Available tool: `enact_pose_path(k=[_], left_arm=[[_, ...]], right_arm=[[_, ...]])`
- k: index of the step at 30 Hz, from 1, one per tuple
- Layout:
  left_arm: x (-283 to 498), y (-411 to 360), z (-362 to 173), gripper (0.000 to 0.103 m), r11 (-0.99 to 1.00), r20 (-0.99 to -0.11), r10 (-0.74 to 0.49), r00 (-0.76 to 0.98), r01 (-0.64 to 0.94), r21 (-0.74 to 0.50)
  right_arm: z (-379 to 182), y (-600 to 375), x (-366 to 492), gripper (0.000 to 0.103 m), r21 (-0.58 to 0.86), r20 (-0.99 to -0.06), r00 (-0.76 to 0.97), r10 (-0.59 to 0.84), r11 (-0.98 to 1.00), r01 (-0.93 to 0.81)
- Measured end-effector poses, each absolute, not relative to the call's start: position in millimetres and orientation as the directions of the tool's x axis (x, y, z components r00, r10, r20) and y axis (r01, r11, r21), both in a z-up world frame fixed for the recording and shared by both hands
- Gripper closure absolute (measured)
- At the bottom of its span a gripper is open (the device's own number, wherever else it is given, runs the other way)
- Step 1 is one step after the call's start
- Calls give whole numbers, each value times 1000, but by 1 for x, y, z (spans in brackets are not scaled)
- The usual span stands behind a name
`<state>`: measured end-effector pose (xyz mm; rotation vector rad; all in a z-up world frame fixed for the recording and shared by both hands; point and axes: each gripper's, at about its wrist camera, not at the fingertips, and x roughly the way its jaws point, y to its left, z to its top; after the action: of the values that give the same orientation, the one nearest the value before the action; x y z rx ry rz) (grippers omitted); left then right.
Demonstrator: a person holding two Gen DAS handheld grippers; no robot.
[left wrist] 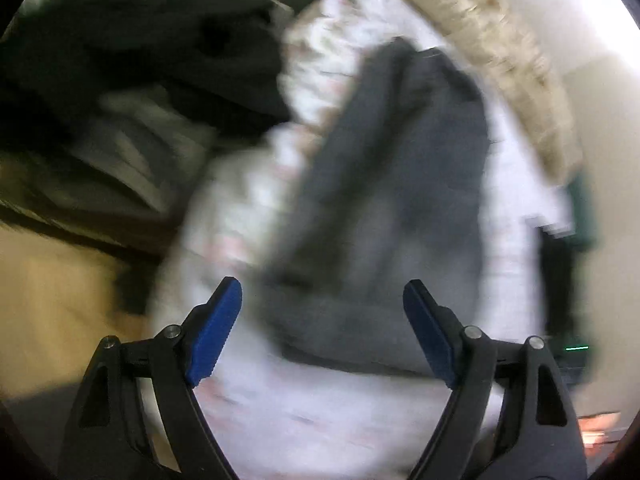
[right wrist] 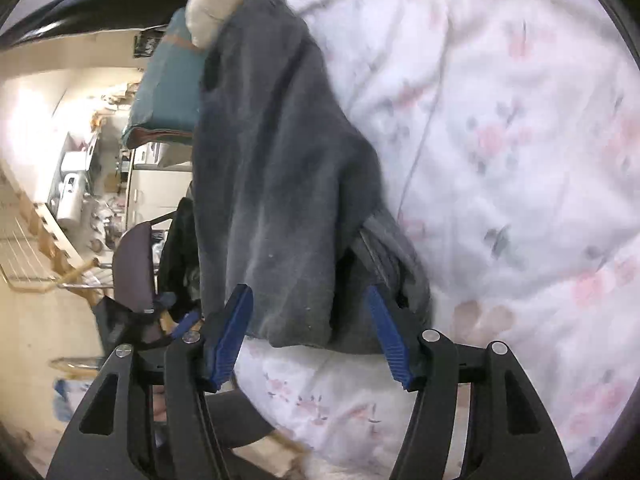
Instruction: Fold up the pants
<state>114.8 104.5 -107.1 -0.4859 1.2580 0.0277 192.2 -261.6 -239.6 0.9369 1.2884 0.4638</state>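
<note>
Dark grey pants [left wrist: 392, 184] lie folded lengthwise on a white floral bedspread [left wrist: 360, 420]. The left wrist view is motion-blurred. My left gripper [left wrist: 322, 304] is open and empty, hovering over the near end of the pants. In the right wrist view the pants [right wrist: 272, 168] stretch away from the camera over the bedspread [right wrist: 500, 140]. My right gripper [right wrist: 310, 300] is open, its blue pads [right wrist: 236, 332] on either side of the near end of the pants without closing on the cloth.
A cream quilted cover [left wrist: 500, 48] lies along the far side of the bed. A pile of dark clothes [left wrist: 140, 52] sits to the left. A teal pillow [right wrist: 168, 80] and a cluttered room with shelves [right wrist: 80, 200] lie beyond the bed edge.
</note>
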Motion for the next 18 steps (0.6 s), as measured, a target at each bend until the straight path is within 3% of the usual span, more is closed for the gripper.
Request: enact_pose_path(k=[7,9,13,14,15,16,17,18], left_arm=[[124,68,-124,25,937,-922,-272,275,-142,-319],[127,60,-125,50,951,-930,-245,274,-121,-286],[134,48,-145,61,959,-951,-237,198,-107,-261],[133,46,-147,73,962,-954,-232,188,-102,-254],[133,42,-150,90,966,-958,-227,174,-82,-243],[132,40,-151,94,970,-961,-219,167,-66,-232],[132,37,-152,97,975,-965,-208,158,-47,-218],[131,37,-150,99,974,-964,-213,159,-44,-222]], right_arm=[[-242,-221,198,40,762,-646,196,737,636,122],[-247,-209,201,40,746,-664,166,729,659,92],[-265,-196,206,40,725,-689,102,718,682,95],[-268,-196,206,42,725,-688,105,718,681,100],[-268,-194,207,50,723,-691,109,715,685,93],[-265,-191,207,64,720,-694,110,712,691,67],[-257,-185,207,90,727,-684,110,721,687,23],[-249,-181,205,92,722,-685,117,719,691,-19]])
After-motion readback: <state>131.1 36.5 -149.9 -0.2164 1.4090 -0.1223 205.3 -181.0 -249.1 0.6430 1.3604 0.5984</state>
